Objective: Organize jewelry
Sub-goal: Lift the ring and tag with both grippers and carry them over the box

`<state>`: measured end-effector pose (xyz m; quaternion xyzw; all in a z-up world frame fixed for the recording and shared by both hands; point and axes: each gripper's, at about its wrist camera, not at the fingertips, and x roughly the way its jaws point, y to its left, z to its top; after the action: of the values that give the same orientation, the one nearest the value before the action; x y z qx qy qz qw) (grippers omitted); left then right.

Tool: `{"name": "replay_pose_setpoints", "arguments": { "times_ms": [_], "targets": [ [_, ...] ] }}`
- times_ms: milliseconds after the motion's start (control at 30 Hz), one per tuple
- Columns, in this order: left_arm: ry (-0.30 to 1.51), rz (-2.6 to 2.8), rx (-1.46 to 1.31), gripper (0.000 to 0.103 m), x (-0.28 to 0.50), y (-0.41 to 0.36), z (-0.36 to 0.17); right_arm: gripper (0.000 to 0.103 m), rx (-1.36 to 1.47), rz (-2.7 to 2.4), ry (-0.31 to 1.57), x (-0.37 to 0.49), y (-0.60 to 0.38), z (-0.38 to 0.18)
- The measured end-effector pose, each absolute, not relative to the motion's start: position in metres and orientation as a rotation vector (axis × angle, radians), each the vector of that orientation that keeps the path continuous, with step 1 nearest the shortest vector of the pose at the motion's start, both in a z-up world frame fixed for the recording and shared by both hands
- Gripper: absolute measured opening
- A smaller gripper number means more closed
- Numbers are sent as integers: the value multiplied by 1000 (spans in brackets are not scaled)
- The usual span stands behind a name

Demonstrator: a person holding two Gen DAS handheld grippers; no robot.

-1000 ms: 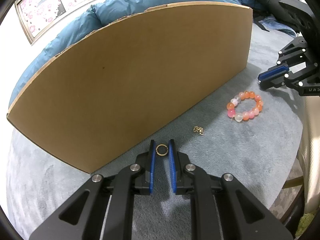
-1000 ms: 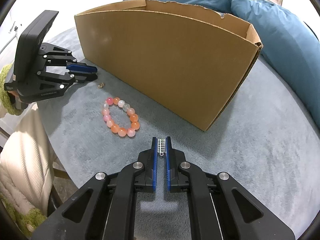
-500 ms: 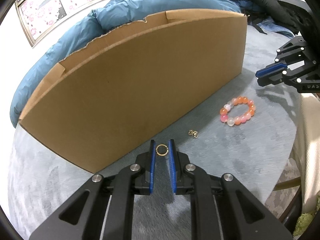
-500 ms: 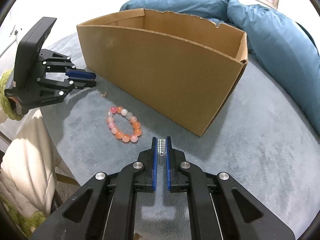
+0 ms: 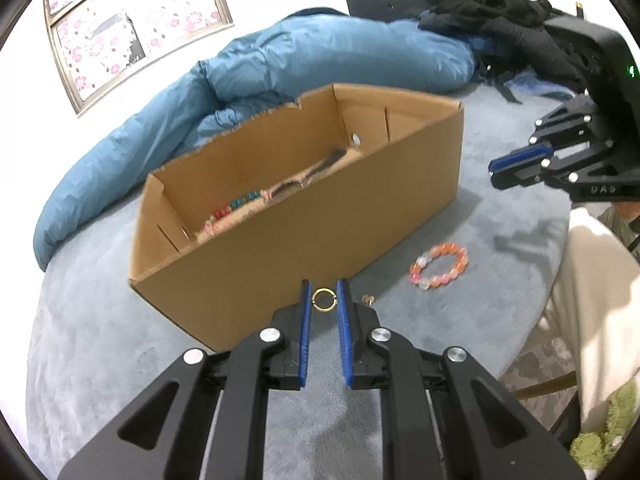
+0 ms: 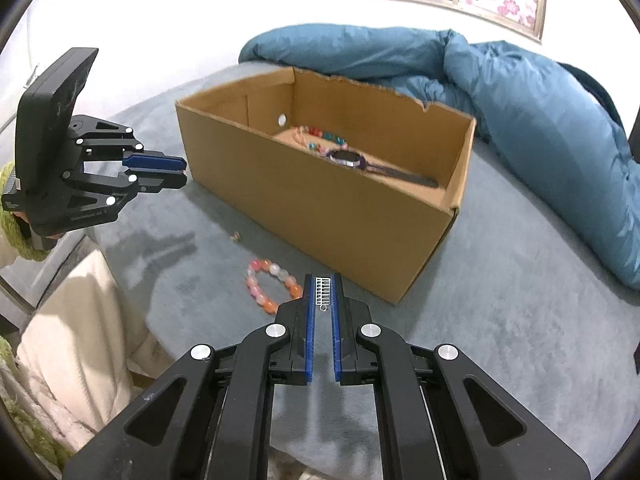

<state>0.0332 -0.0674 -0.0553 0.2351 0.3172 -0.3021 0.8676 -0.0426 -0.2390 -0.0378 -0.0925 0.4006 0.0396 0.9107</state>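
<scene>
Outside the one cardboard box point(image 6: 320, 208) lie one pink-orange bead bracelet point(image 5: 439, 266) and one tiny gold piece point(image 5: 367, 300), perhaps an earring. Left gripper point(image 5: 324, 300) pinches one gold ring point(image 5: 323, 299); right gripper point(image 6: 322, 294) clamps one silver comb-like charm point(image 6: 322, 292).

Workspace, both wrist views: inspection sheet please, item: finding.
Surface: grey plush cover.
Job's things: open cardboard box holds a watch and coloured beads; pink-orange bead bracelet and a small gold piece lie outside, by the box front.
Clutter: blue duvet, black clothes.
Grippers: left gripper pinches a gold ring; right gripper pinches a silver charm.
Cables: nothing seen.
Surroundings: floral window, cream fabric.
</scene>
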Motion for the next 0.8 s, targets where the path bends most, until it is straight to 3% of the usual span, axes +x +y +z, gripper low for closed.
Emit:
{"name": "replay_pose_setpoints", "arguments": {
  "times_ms": [467, 800],
  "targets": [
    [540, -649, 411, 12, 36, -67, 15, 5, -162, 112, 665, -35, -225, 23],
    [571, -599, 382, 12, 89, -84, 15, 5, -125, 67, 622, 10, -226, 32]
  ]
}}
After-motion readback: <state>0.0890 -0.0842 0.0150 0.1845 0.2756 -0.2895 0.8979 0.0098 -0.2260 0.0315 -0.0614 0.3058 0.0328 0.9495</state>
